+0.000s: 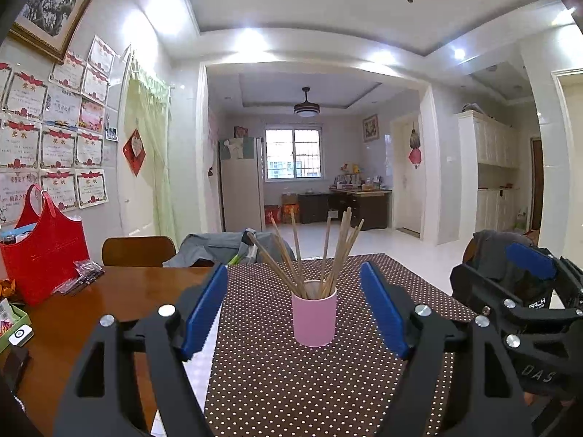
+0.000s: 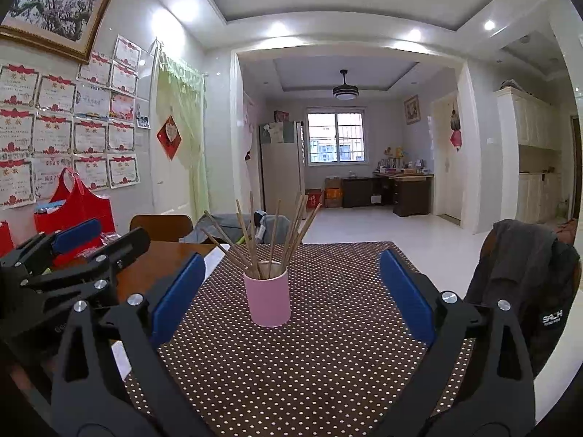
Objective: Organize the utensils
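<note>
Task status: chopsticks (image 1: 320, 251) all standing loose, fanned out, in pink cup (image 1: 314, 318). None visible lying on bench (image 1: 120, 291). Judged complete or near complete.

Cup location: upright on dotted mat (image 1: 291, 382), bench centre, at 12 o'clock from both tools, apart from both.

Left tool (image 1: 293, 307): jaws wide, nothing between pads, touching nothing.

Right tool (image 2: 291, 291): jaws spread near full, empty, no contact with cup. Seen at 3 o'clock in left view.
</note>
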Demonstrator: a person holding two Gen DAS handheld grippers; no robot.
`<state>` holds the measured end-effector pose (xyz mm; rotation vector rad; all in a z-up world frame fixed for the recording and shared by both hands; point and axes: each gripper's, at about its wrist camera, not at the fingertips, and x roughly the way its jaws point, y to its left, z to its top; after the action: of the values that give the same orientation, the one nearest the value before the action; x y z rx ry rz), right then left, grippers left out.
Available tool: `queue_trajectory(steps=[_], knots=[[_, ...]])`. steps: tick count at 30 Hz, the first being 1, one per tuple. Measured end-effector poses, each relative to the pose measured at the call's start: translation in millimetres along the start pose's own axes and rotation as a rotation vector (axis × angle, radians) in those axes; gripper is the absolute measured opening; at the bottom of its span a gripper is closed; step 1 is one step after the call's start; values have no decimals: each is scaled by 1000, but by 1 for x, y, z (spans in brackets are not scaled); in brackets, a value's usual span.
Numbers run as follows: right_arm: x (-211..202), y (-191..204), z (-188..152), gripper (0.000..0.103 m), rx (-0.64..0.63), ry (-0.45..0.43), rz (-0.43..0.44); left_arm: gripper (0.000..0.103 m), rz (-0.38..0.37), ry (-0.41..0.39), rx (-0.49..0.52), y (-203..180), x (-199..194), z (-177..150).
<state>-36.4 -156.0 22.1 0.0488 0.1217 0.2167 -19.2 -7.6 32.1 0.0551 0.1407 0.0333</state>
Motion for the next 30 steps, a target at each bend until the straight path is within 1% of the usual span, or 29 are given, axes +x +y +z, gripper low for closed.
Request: queue_trajectory(steps=[4,11,30], knots=[[-2,1,1,95,-5,-1,-16,74,-3,-6,6,-2,2,-2],[-1,2,1,95,-3,8,-18,74,-9,-4,5,-1,6,-3],[6,-7,-1,95,33,30,-4,74,-10,-4,15,-3,9,-5]])
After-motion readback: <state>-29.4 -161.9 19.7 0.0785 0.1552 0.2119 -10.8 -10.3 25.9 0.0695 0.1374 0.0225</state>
